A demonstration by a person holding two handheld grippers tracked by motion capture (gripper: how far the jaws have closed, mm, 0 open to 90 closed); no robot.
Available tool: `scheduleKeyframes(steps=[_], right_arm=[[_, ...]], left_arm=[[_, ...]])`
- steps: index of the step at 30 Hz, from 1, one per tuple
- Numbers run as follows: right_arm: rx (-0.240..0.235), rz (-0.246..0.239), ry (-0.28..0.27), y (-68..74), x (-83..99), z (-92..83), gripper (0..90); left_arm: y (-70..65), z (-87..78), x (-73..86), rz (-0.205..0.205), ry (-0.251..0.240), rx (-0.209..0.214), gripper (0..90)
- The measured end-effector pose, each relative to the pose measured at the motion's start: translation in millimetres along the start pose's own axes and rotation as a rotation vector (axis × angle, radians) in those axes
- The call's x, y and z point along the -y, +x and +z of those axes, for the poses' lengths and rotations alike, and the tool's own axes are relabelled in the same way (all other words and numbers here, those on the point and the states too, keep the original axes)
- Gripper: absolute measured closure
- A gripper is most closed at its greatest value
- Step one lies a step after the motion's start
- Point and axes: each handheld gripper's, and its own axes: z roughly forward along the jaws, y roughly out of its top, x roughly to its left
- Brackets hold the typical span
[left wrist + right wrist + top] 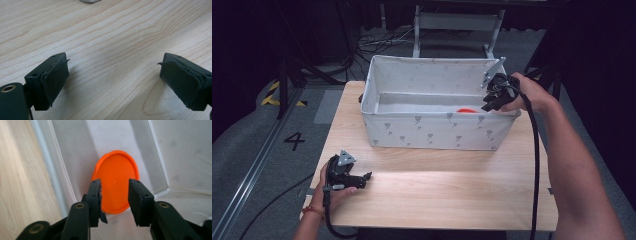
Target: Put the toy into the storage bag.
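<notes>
My right gripper [114,202] hangs over the near right corner of the fabric bin [432,131], jaws parted and empty. An orange disc [115,173] lies flat on the bin floor in that corner. It looks thin, stiff and light, probably smooth plastic, so I would pinch it by the rim. My left gripper [113,82] rests on the table [452,192] in front of the bin, jaws spread wide, holding nothing.
</notes>
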Motion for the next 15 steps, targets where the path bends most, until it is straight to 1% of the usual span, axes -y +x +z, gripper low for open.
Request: scheduleKeyframes(steps=[1, 2, 4, 5, 6, 7, 9, 10, 12, 13, 14, 15], right_arm=[[0.009, 0.001, -0.019, 0.6, 0.1, -1.0, 58.6], [0.01, 0.017, -0.031, 1.4, 0.1, -1.7, 57.6], [0.012, 0.02, -0.057, 3.7, 0.7, -2.6, 53.8], [0.028, 0.024, -0.06, 3.8, 0.8, -2.8, 52.6], [0.043, 0.04, -0.061, 4.7, 0.3, -3.2, 49.9], [0.055, 0.051, -0.076, 6.0, -0.1, -3.9, 47.9], [0.045, 0.072, -0.122, 8.1, 0.0, -7.0, 42.6], [0.056, 0.093, -0.143, 9.2, -0.1, -8.3, 40.4], [0.088, 0.119, -0.175, 11.5, 1.1, -10.4, 32.6], [0.093, 0.139, -0.19, 11.7, 2.5, -11.3, 31.1], [0.1, 0.171, -0.211, 11.1, 4.4, -12.7, 29.9], [0.105, 0.193, -0.23, 11.1, 5.7, -13.7, 28.5]], left_arm=[[0.0, 0.0, 0.0, 0.0, 0.0, 0.0, 8.8], [0.0, 0.0, 0.0, 0.0, 0.0, 0.0, 8.8], [0.1, 0.0, 0.0, 0.001, 0.0, 0.001, 8.8], [0.0, 0.0, 0.0, 0.0, 0.0, 0.0, 8.8], [0.0, 0.0, 0.0, 0.0, 0.0, 0.0, 8.8], [0.0, 0.0, 0.0, 0.0, 0.0, 0.0, 8.8], [0.0, -0.1, 0.0, 0.001, 0.0, 0.0, 8.8], [0.0, -0.1, 0.0, 0.001, 0.0, 0.0, 8.8], [0.0, -0.1, 0.0, 0.001, 0.0, 0.0, 8.8], [0.0, -0.1, 0.0, 0.001, 0.0, 0.0, 8.8], [0.0, 0.0, 0.0, 0.001, 0.0, 0.0, 8.8], [0.0, -0.1, 0.0, 0.001, 0.001, 0.0, 8.8]])
